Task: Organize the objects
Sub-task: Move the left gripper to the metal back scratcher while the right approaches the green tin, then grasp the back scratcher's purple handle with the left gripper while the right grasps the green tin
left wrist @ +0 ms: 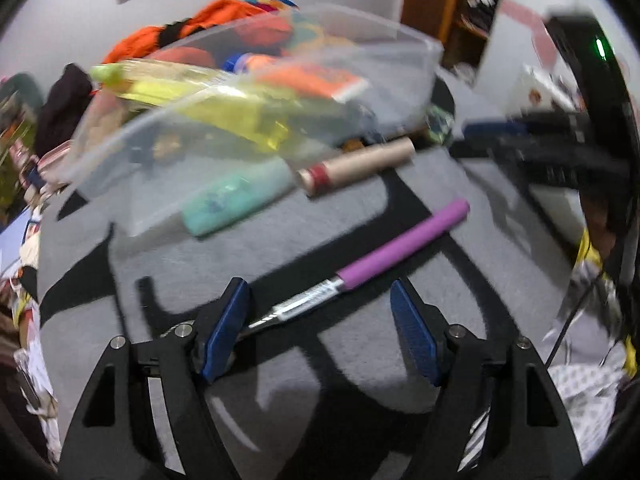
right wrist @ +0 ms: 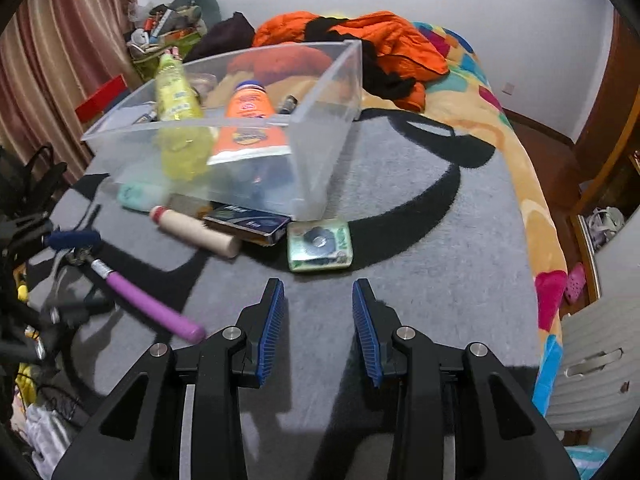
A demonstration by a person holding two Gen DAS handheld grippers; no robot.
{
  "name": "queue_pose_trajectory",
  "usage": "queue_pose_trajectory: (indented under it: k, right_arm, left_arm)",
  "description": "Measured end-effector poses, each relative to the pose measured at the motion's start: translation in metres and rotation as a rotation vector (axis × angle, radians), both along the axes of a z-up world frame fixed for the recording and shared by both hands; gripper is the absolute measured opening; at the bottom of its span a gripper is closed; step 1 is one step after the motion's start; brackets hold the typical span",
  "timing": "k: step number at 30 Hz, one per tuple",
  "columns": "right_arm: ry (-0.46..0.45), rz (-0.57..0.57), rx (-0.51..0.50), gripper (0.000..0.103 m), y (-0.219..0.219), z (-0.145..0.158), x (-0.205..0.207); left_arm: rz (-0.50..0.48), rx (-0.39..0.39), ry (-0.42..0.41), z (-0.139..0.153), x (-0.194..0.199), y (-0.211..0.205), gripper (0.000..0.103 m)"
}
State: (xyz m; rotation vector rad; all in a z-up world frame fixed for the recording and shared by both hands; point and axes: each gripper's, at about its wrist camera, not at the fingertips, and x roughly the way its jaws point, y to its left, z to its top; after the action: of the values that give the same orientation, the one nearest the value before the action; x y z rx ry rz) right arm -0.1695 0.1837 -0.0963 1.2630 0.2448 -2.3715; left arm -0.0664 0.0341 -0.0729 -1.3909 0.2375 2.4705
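A clear plastic bin [right wrist: 320, 128] stands on the grey blanket, holding a yellow bottle [right wrist: 176, 96] and an orange tube [right wrist: 248, 120]. In front of it lie a teal tube [right wrist: 136, 196], a beige cylinder [right wrist: 200, 232], a dark blue box [right wrist: 248, 222] and a green square tin [right wrist: 320, 244]. A purple-handled tool [left wrist: 400, 246] lies on the blanket, its metal tip reaching between my left gripper's [left wrist: 320, 328] open blue pads. It also shows in the right wrist view [right wrist: 152, 304]. My right gripper [right wrist: 318, 328] is open and empty, in front of the tin.
An orange jacket [right wrist: 360, 40] lies behind the bin on a colourful bedspread [right wrist: 520, 184]. Cluttered bags and a curtain [right wrist: 60, 60] stand at the left. A wooden shelf [left wrist: 452, 0] and a black device [left wrist: 580, 100] are at the right of the left wrist view.
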Motion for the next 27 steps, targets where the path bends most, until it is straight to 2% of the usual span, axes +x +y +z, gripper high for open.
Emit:
queue_pose_trajectory:
  k: [2,3,5,7,12,13,14,16,18,19,24,27]
  right_arm:
    - [-0.003,0.007,0.004,0.032,0.0,-0.001,-0.004]
    - [0.0,0.009,0.006,0.034,-0.002,-0.001,-0.005]
    - [0.011,0.008,0.008,0.054,-0.006,0.0,-0.007]
    - [0.039,0.0,0.0,0.058,-0.008,0.002,-0.008]
    - [0.049,0.003,0.029,0.058,-0.013,-0.003,-0.012]
    - [0.046,0.004,0.028,0.056,-0.012,-0.004,-0.013]
    - [0.052,0.003,0.018,0.051,-0.011,-0.004,-0.013]
    - [0.05,0.011,0.007,0.042,-0.01,-0.004,-0.012]
    - [0.048,0.012,0.002,0.033,-0.008,-0.003,-0.012]
    - [0.046,0.014,0.0,0.031,-0.008,-0.003,-0.011]
    - [0.042,0.02,0.003,0.031,-0.007,-0.002,-0.008]
    - [0.032,0.016,-0.005,0.031,-0.003,-0.002,-0.005]
  left_arm:
    - [-0.027,-0.007,0.005,0.002,0.001,0.002,0.07]
    - [-0.039,0.001,-0.002,0.002,0.0,0.002,0.063]
    - [-0.058,0.007,-0.011,0.003,-0.002,0.002,0.056]
    - [-0.076,0.0,-0.009,0.004,-0.003,0.003,0.044]
    - [-0.086,-0.01,-0.003,0.007,-0.002,0.005,0.033]
    - [-0.083,-0.009,0.001,0.009,-0.001,0.005,0.029]
    - [-0.08,-0.003,0.008,0.011,0.001,0.004,0.023]
    - [-0.065,0.02,0.001,0.017,0.002,0.0,0.0]
    - [-0.059,0.062,-0.02,0.021,0.001,-0.006,0.0]
    - [-0.06,0.051,-0.018,0.021,0.002,-0.008,0.0]
    - [-0.114,-0.013,-0.022,0.017,0.003,0.002,0.003]
    - [-0.172,-0.062,-0.011,0.016,0.002,0.014,0.013]
